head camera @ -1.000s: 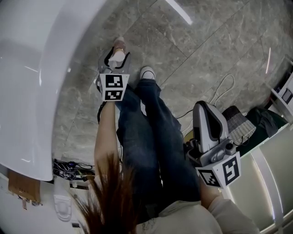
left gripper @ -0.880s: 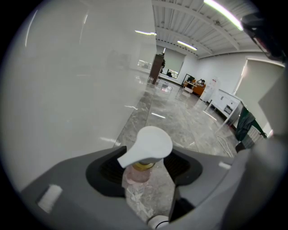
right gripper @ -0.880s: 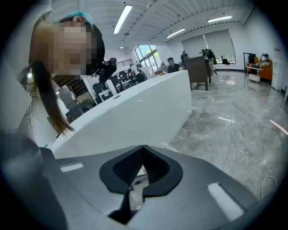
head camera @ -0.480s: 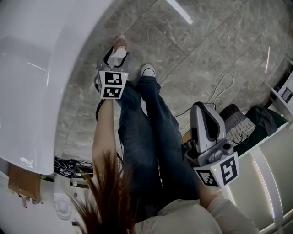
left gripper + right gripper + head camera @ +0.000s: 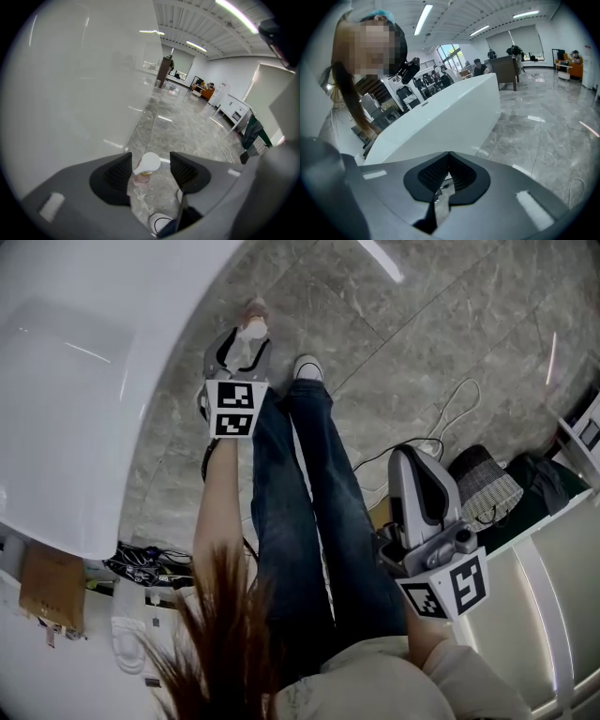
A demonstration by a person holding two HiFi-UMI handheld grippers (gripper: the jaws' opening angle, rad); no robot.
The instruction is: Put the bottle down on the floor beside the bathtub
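While the right gripper [image 5: 419,465] hangs at the person's hip, its jaws pressed together on nothing, the left gripper [image 5: 242,340] reaches down past the person's jeans [image 5: 309,502] to the floor [image 5: 422,334]. Its jaws stand apart. The bottle [image 5: 144,169] stands on the grey stone between them, free of both pads and closer to the jaw on the tub side. Its long axis is upright, with the pinkish body below and the white pump head on top, and the spout turns toward that nearer jaw. A white shoe [image 5: 306,367] stands near the bottle on its open side. Just beside it on the other side rises the curved white wall of the bathtub [image 5: 94,381]. Beyond the bottle the floor runs on wide and bare.
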